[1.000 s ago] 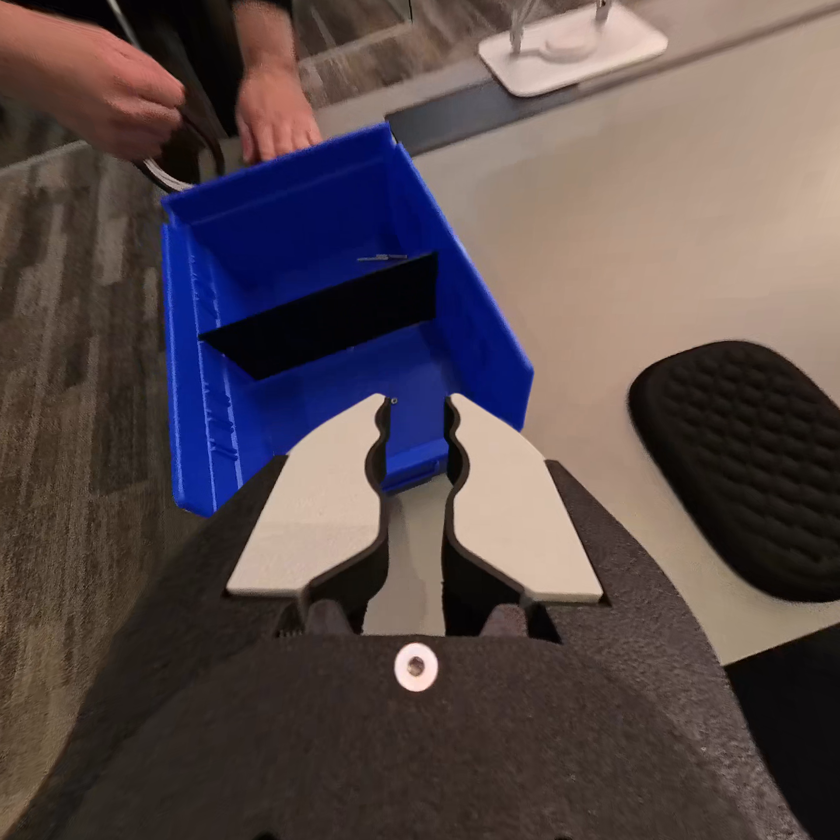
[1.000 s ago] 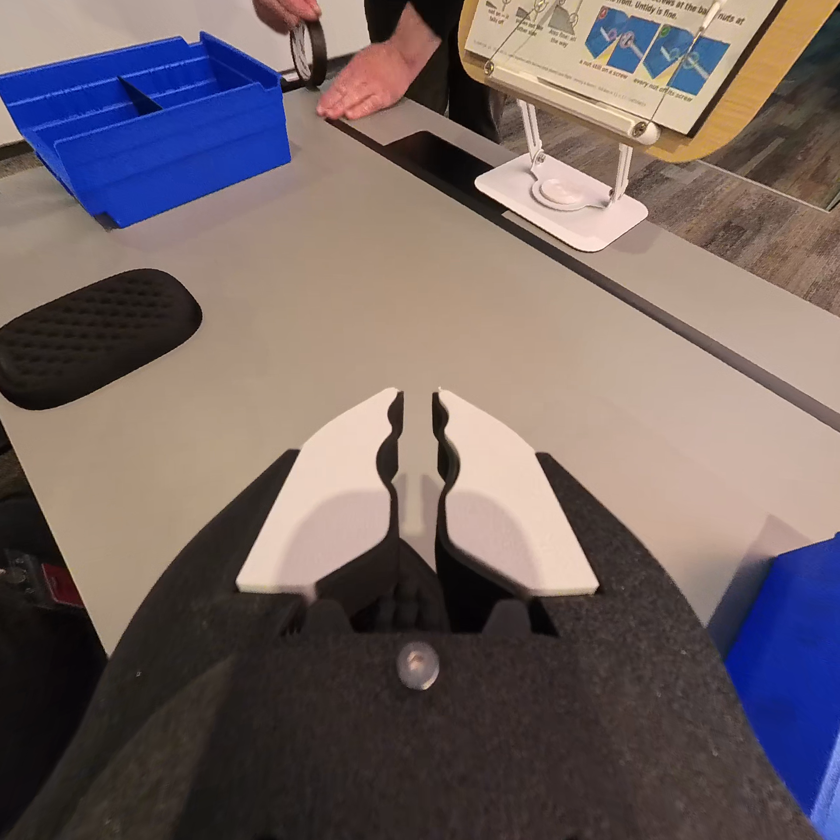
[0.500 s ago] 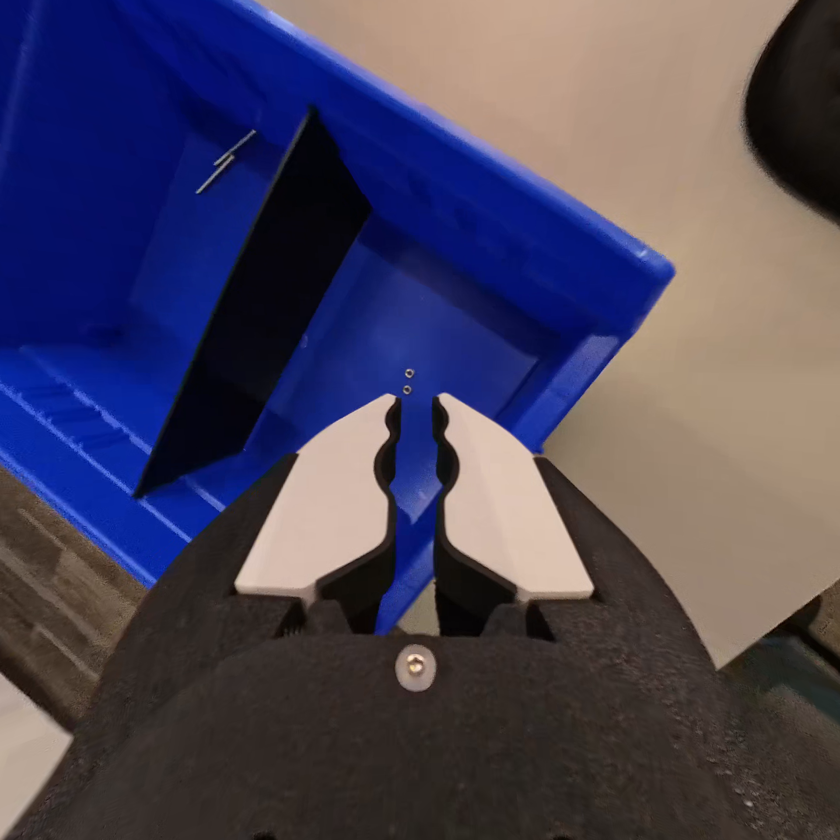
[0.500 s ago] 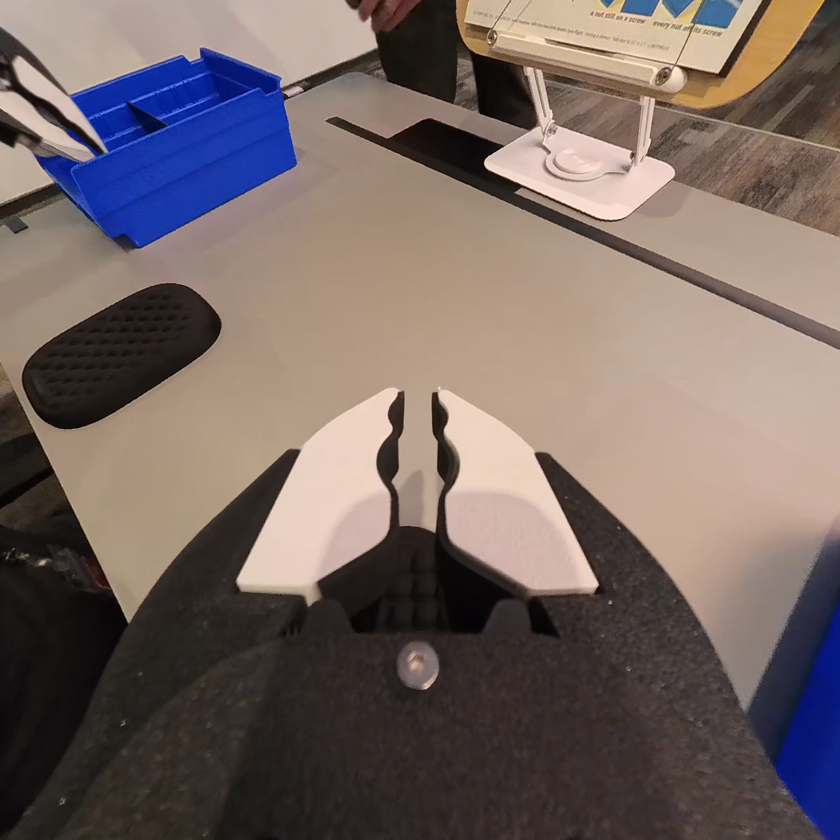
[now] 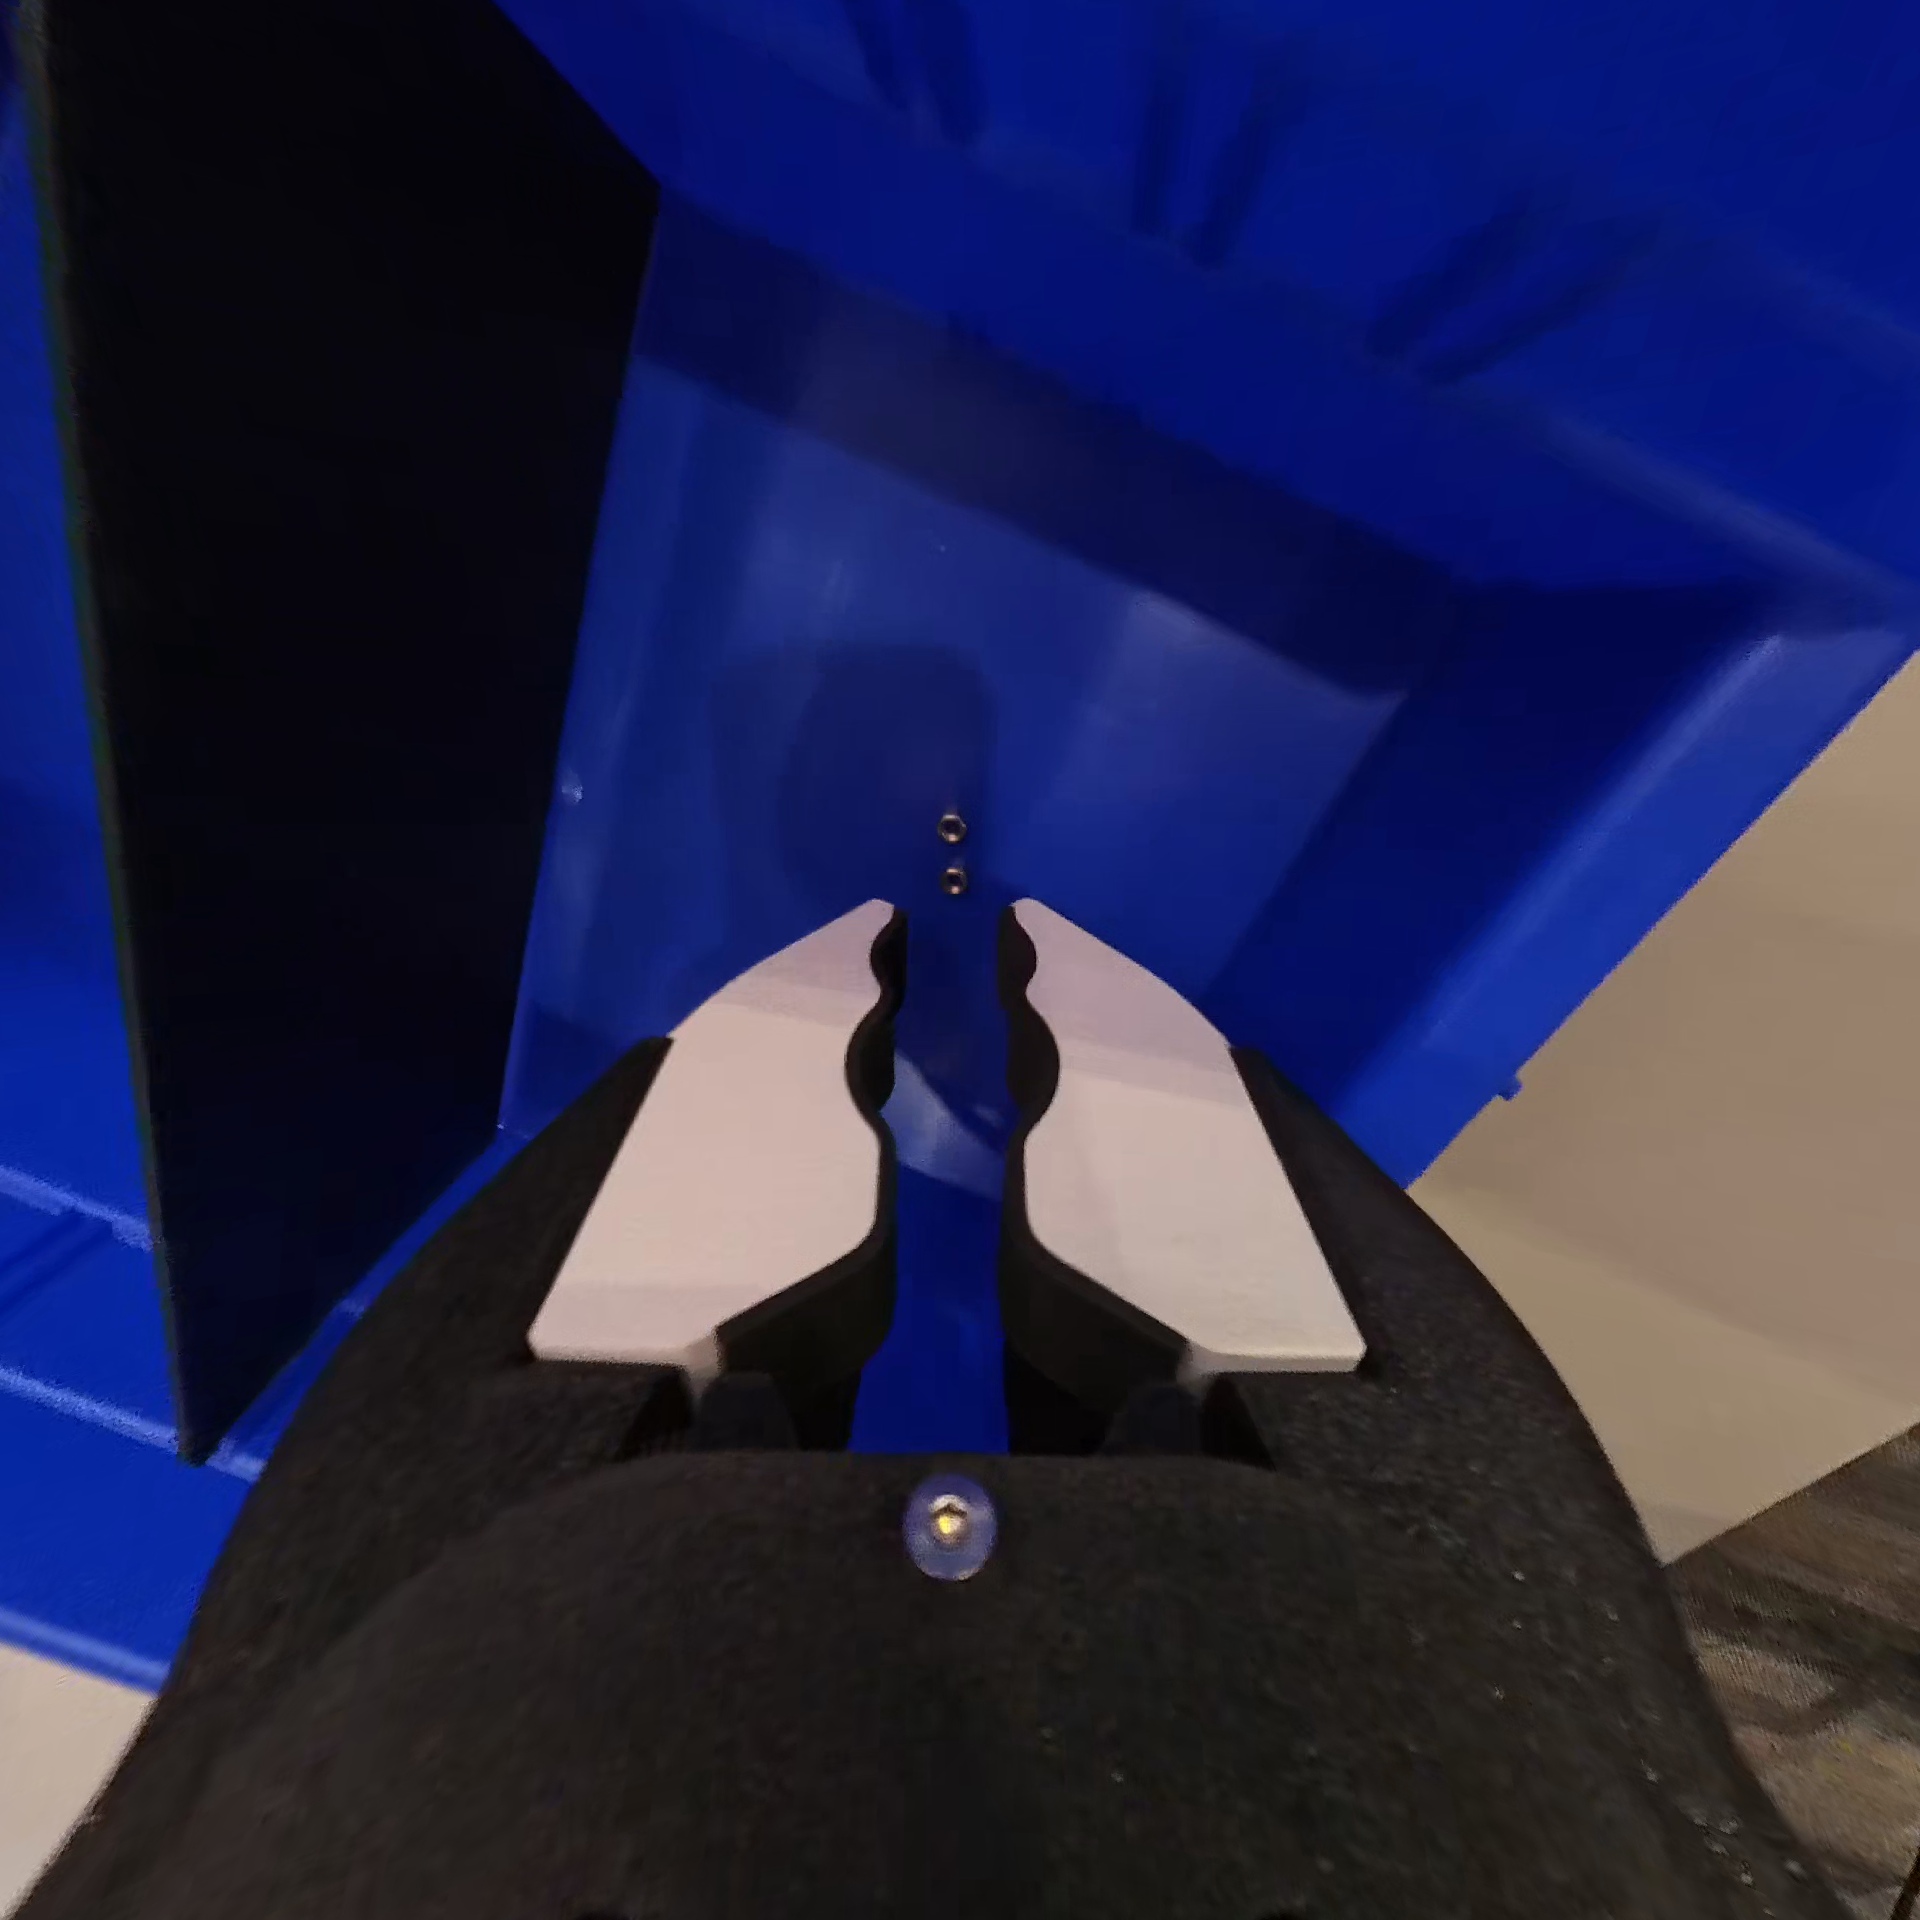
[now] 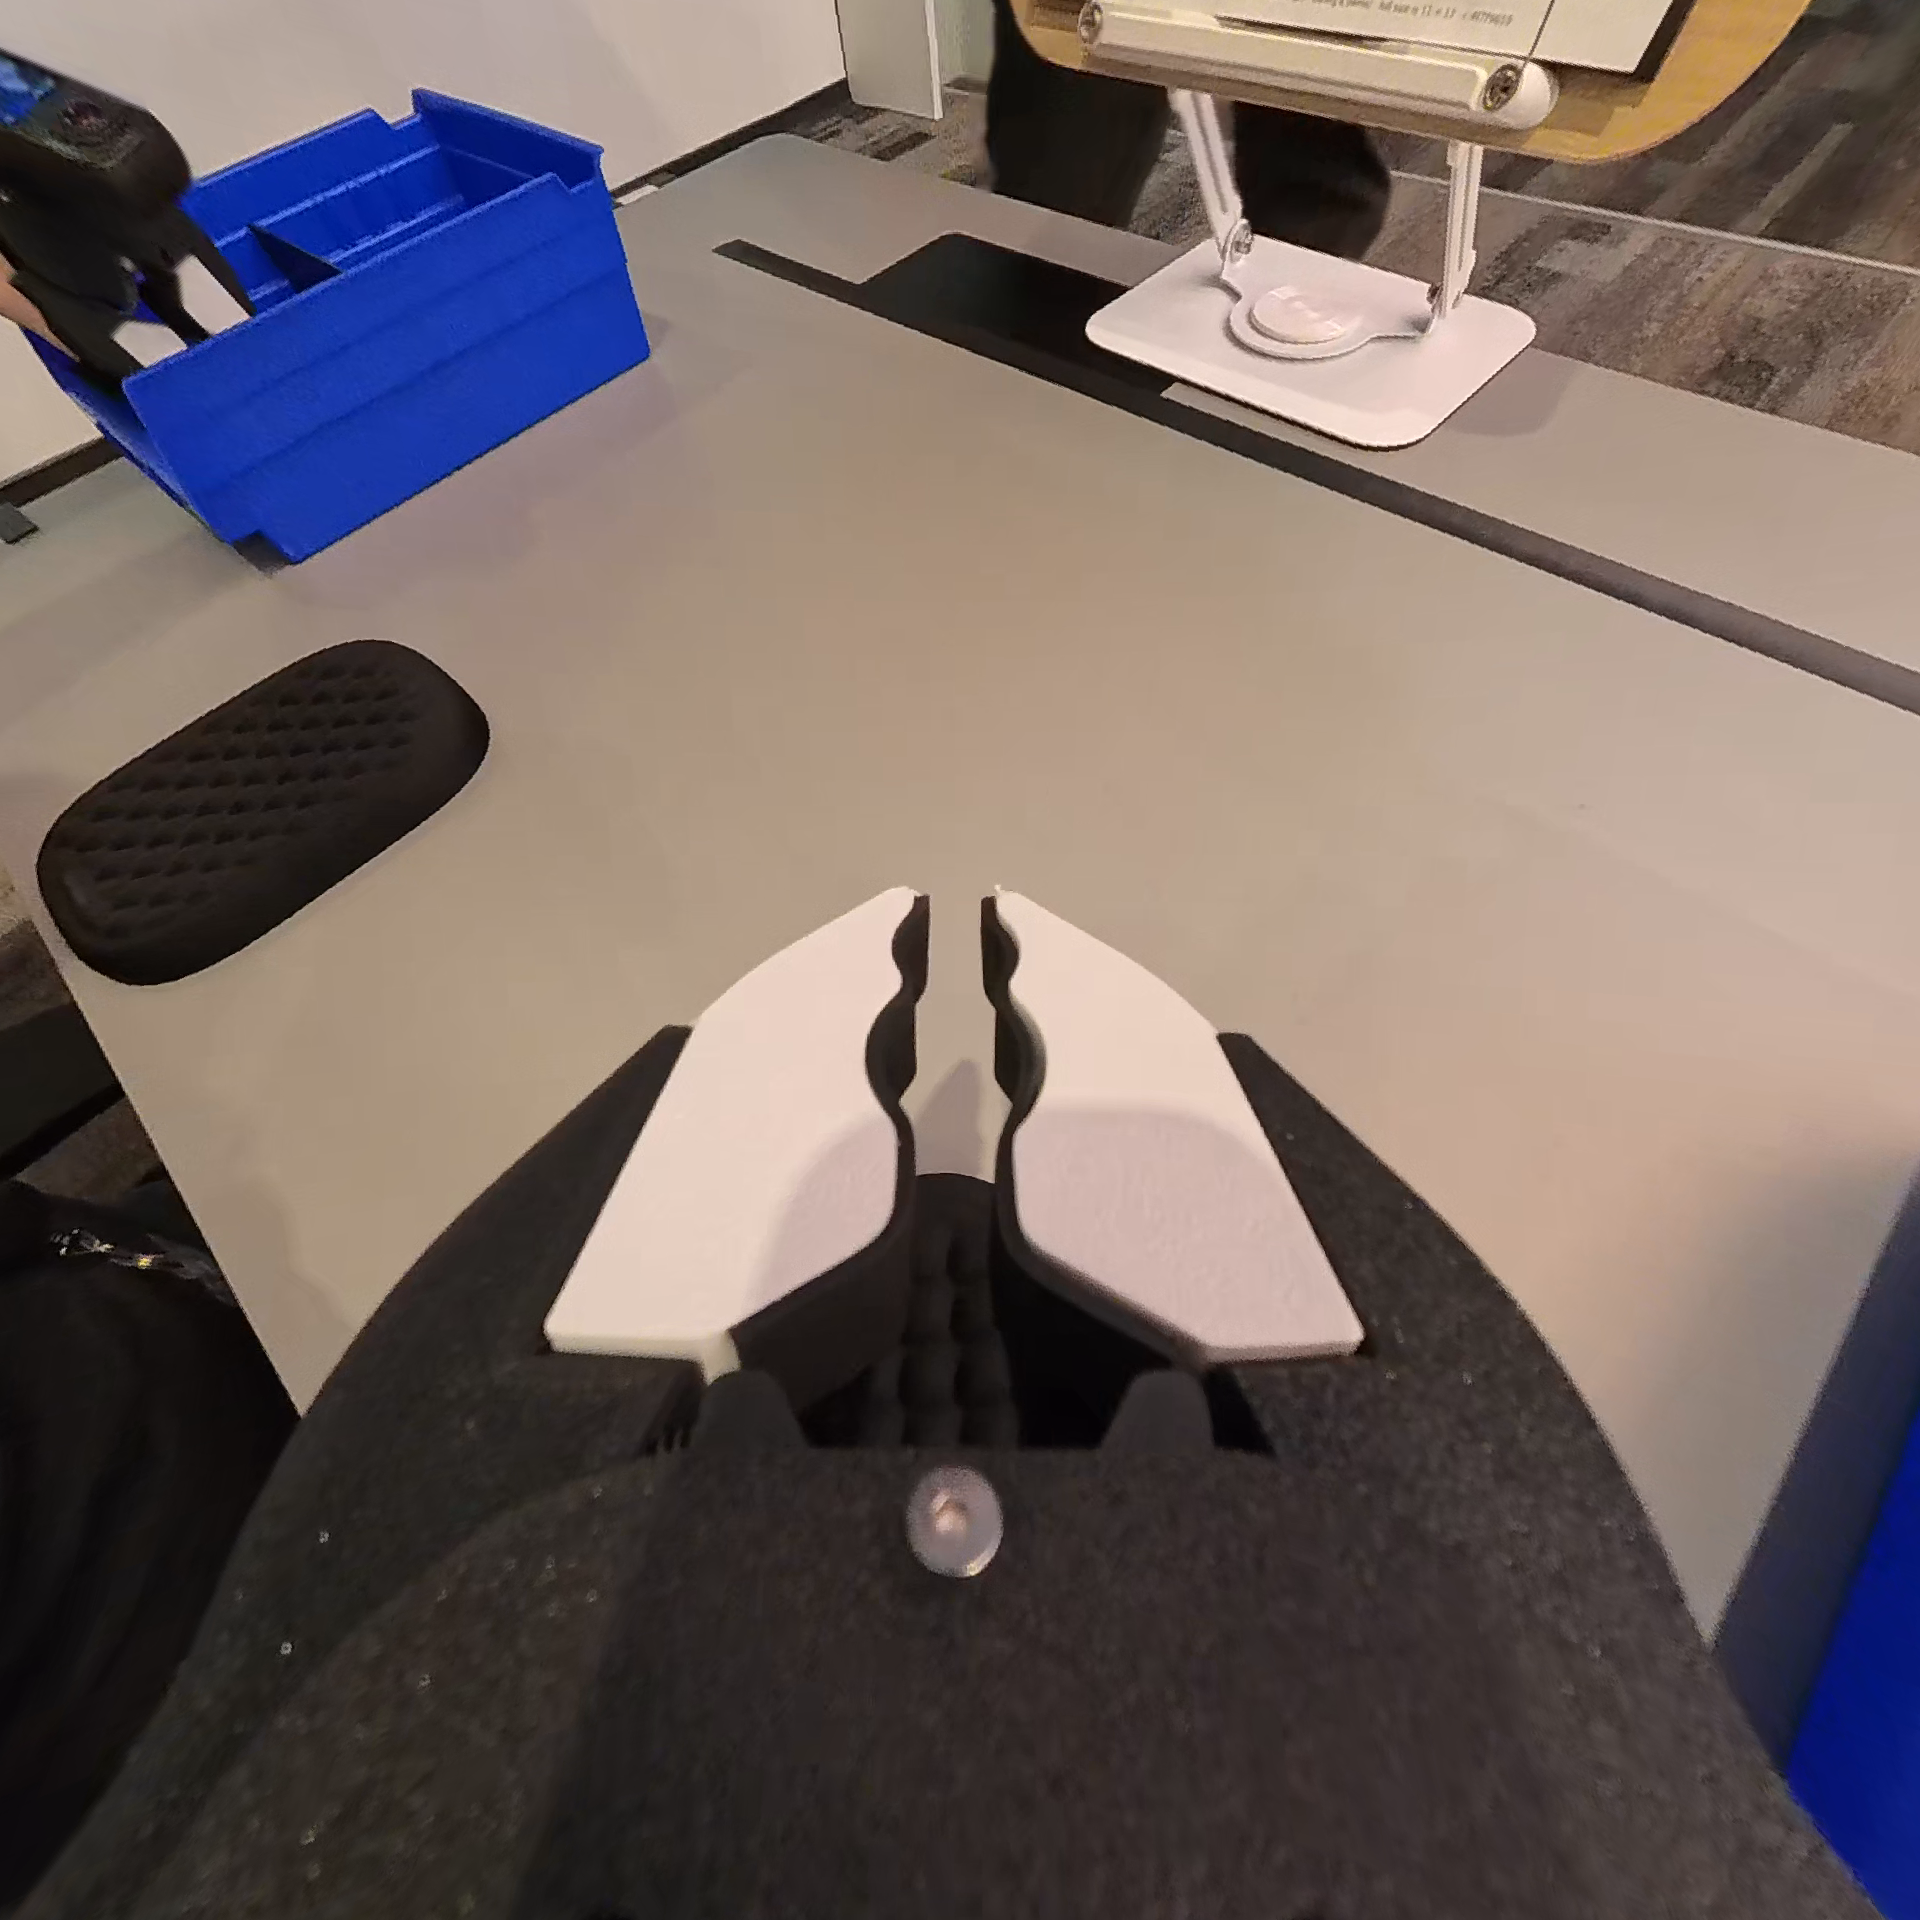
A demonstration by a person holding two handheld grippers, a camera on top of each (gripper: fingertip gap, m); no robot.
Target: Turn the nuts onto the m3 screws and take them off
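Observation:
Two tiny metal nuts [image 5: 950, 828] [image 5: 953, 881] lie close together on the floor of the blue bin [image 5: 1351, 436], in the compartment right of its black divider [image 5: 312, 623]. My left gripper [image 5: 953, 906] is inside the bin, empty, its jaws a small gap apart, tips just short of the nearer nut. No screws are in view. My right gripper [image 6: 956, 894] hovers over the bare grey table [image 6: 1039, 623], empty, jaws a narrow slit apart. The right wrist view shows the bin [image 6: 416, 343] at far left with the left gripper [image 6: 166, 301] dipping into it.
A black ribbed pad [image 6: 260, 810] lies near the table's left front edge. A white stand [image 6: 1309, 343] holding a board stands at the back right. Another blue bin [image 6: 1860, 1507] is at the right edge. A person [image 6: 1091, 104] stands behind the table. My hands' fingertips stand some 60 centimeters from each other.
My left gripper has moved forward and down into the bin, closing in on the two nuts. My right gripper has stayed over the table. The person's hands have left the table.

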